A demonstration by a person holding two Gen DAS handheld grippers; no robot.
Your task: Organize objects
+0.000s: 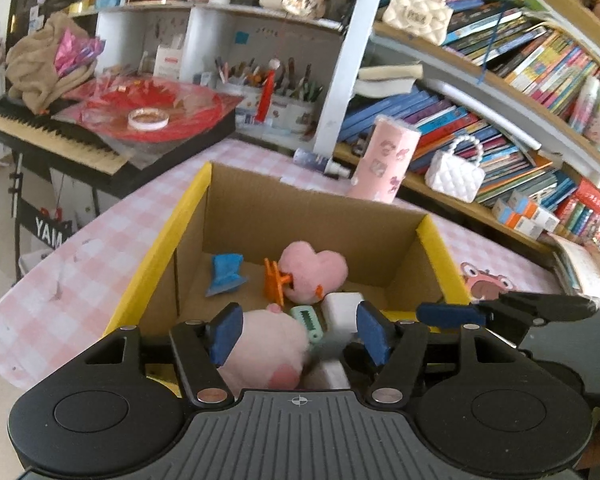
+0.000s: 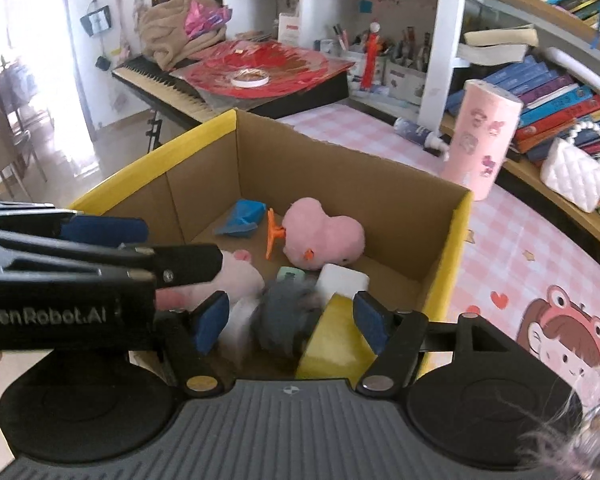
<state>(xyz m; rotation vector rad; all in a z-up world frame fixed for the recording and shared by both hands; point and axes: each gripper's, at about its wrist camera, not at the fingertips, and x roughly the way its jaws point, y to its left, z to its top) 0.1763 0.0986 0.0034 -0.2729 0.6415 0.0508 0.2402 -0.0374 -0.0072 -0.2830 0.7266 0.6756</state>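
A cardboard box with yellow rims [image 1: 162, 240] [image 2: 456, 240] stands on the pink checked table. Inside lie a pink heart plush [image 1: 314, 270] [image 2: 320, 236], an orange clip [image 1: 274, 284] [image 2: 272, 236], a blue crumpled piece [image 1: 226, 272] [image 2: 242, 218], a mint comb [image 1: 308, 320], a white block [image 1: 342, 308] [image 2: 342, 280] and a pink round plush [image 1: 260, 352] [image 2: 236, 276]. My left gripper [image 1: 298, 336] is open over the box's near side, above the pink plush. My right gripper [image 2: 290, 320] is open, with a blurred grey furry thing [image 2: 286, 316] below, apart from the pads.
A pink cylinder [image 1: 384, 158] [image 2: 482, 144] stands behind the box. A white quilted bag [image 1: 454, 172], bookshelves [image 1: 520, 80], a keyboard [image 1: 52, 136] with red sheets and a tape roll [image 1: 148, 118] surround the table. A yellow box flap [image 2: 336, 344] lies near the right gripper.
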